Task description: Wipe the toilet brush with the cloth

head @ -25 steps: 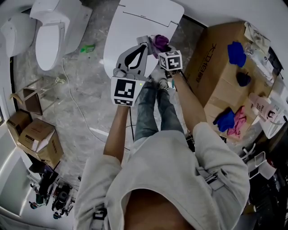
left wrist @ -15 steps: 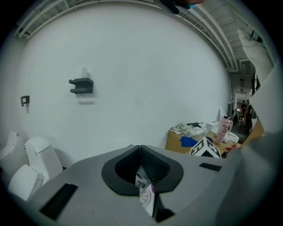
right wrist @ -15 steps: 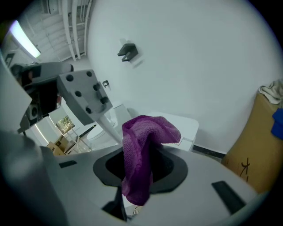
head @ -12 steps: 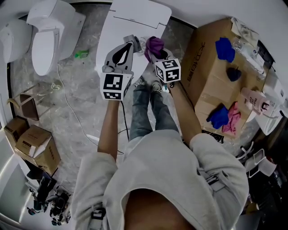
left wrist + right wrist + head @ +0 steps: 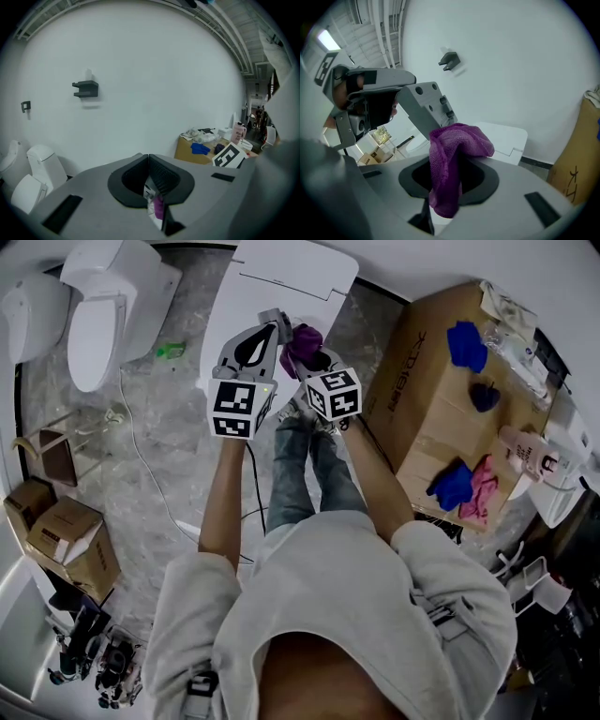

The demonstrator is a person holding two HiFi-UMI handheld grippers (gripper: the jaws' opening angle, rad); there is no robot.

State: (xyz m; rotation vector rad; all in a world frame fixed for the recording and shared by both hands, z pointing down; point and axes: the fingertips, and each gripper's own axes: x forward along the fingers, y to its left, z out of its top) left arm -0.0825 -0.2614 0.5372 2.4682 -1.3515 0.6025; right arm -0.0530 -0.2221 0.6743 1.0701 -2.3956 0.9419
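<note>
My right gripper (image 5: 314, 354) is shut on a purple cloth (image 5: 302, 337), which bunches up over its jaws and hangs down between them (image 5: 454, 150). Just to its left, my left gripper (image 5: 273, 322) is held up over a white toilet lid (image 5: 281, 282). In the left gripper view its jaws (image 5: 148, 159) meet in a closed line with nothing clamped that I can see. A bit of the purple cloth (image 5: 158, 206) shows below them. The left gripper (image 5: 424, 101) stands close beside the cloth in the right gripper view. No toilet brush shows in any view.
Two white toilets (image 5: 108, 306) stand at the far left on the grey floor. A big cardboard box (image 5: 422, 418) at the right carries blue cloths (image 5: 466, 341) and a pink one (image 5: 483, 493). Small cartons (image 5: 61, 549) sit at the left. A dark bracket (image 5: 86, 88) is on the wall.
Both grippers have shifted left and farther from me in the head view. The right gripper with the cloth has closed in on the left one.
</note>
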